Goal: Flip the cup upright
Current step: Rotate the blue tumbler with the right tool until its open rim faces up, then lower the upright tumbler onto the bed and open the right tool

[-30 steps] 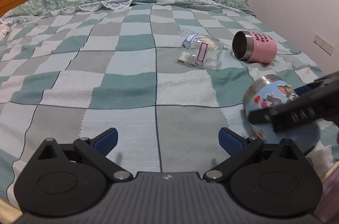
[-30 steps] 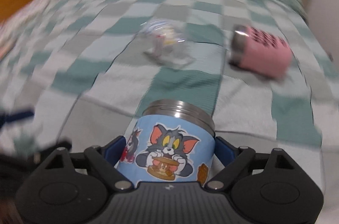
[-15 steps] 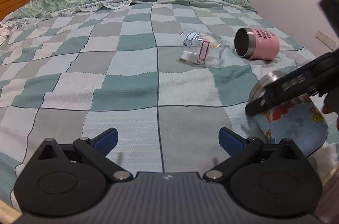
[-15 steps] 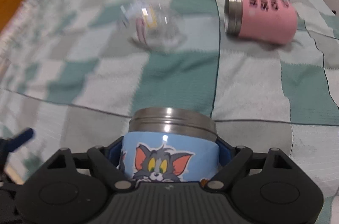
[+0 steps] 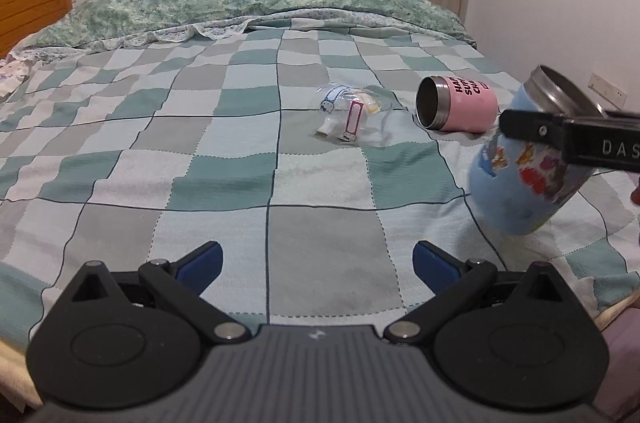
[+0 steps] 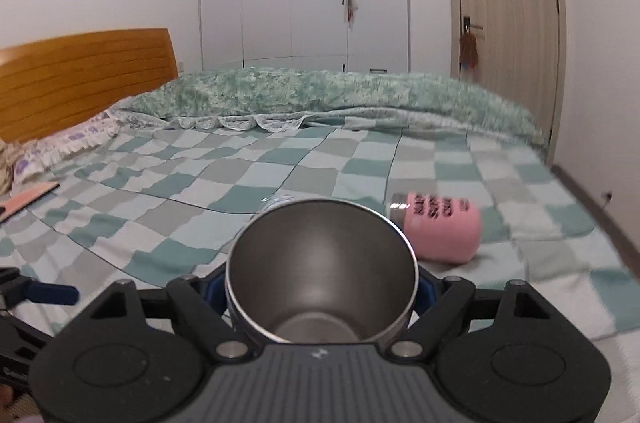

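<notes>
Right tool [image 6: 322, 297] is clamped on the blue cup [image 5: 524, 159], tilted mouth-up above the bed [image 5: 240, 143], nearer than the pink cup [image 5: 456, 103], while left tool [image 5: 316, 259] gapes wide, holding nothing.

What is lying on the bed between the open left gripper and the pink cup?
In the left wrist view, only bare checkered blanket lies between the left gripper and the pink cup; the clear cup lies left of that line.
</notes>
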Demonstrator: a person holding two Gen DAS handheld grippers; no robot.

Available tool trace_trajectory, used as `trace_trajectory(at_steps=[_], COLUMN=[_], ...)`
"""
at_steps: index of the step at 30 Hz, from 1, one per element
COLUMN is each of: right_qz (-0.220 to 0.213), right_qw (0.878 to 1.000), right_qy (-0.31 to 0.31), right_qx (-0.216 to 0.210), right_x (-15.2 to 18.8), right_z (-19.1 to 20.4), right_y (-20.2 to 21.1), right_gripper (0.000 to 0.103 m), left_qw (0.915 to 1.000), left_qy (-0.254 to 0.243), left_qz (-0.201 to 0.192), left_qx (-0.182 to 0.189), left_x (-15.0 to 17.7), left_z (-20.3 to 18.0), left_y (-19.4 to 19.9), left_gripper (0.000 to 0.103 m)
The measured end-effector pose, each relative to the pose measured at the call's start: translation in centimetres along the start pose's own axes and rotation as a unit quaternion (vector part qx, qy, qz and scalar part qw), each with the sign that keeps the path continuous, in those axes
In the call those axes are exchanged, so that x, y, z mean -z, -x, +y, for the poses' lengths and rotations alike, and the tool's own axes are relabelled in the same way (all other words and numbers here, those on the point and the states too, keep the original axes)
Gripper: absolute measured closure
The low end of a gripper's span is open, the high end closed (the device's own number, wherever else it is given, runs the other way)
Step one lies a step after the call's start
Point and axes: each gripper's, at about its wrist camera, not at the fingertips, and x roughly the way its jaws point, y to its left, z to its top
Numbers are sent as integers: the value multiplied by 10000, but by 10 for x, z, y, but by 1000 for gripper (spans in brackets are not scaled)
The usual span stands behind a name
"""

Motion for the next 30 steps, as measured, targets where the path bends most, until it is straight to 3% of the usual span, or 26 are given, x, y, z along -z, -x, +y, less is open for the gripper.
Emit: trace_trajectory(at_steps=[7, 11, 12, 21, 23, 25, 30], right_qz=[420, 746, 463, 83, -278, -703, -1265], right_qw=[9986, 9967, 9984, 9998, 9992, 9970, 9910], right_qy=[223, 194, 242, 20, -7, 4, 157], right_qx=[211, 260, 208, 184, 276, 313, 398], right_x=[-5, 30, 38, 46, 45, 46, 57], right_z=[-33, -44, -46, -47, -47, -42, -26], right_y=[-16, -48, -47, -35, -18, 9, 72], right_gripper=[20, 19, 19, 17, 3, 1, 1], left_qw=[9999, 9999, 9998, 9998, 9995, 9989, 9953], left_qy=[82, 158, 167, 45, 64, 53, -21], left_qz=[35, 46, 52, -158, -284, -460, -966], left_qx=[-68, -10, -11, -81, -97, -90, -105], left_x=[5, 6, 6, 5, 7, 9, 21], left_z=[-11, -18, -20, -35, -36, -39, -55], left_y=[-4, -10, -10, 8, 18, 32, 76], left_gripper=[0, 0, 0, 0, 0, 0, 0])
